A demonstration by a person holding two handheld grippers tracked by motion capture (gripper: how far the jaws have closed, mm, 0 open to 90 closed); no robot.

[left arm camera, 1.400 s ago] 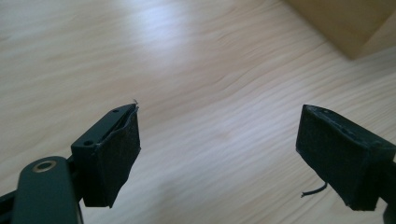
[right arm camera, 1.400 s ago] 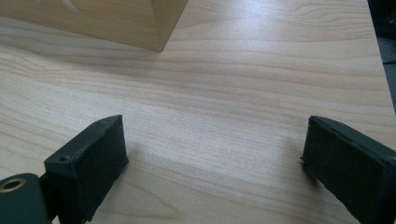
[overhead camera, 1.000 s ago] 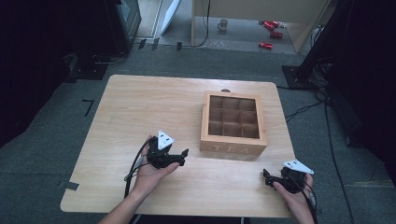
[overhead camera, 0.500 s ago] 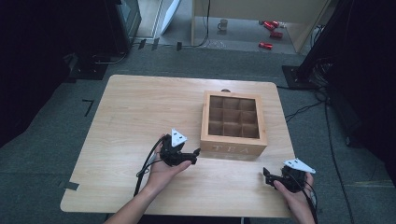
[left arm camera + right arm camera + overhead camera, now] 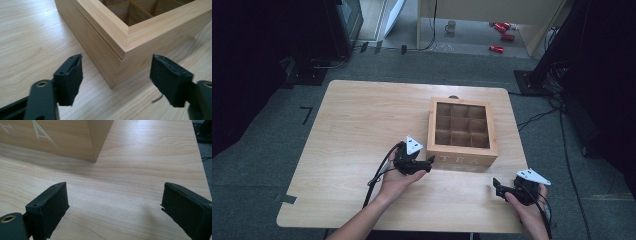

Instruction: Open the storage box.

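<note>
A wooden tea box [image 5: 462, 132] with a windowed lid over a grid of compartments stands on the right half of the table [image 5: 362, 120]; "TEA" is cut into its front face. My left gripper [image 5: 430, 161] is open, just off the box's front left corner [image 5: 122, 62], with that corner between its jaws but untouched. My right gripper [image 5: 496, 185] is open near the front right of the table, a little below the box's front right corner [image 5: 96, 147]. Nothing is between its jaws.
The table's front edge lies just under both hands. On the grey floor behind the table lie red cans [image 5: 501, 37] and a mug [image 5: 451, 26]. Cables [image 5: 537, 117] run on the floor at the right.
My left gripper has moved right and slightly forward, up to the box's front left corner. My right gripper has stayed in place.
</note>
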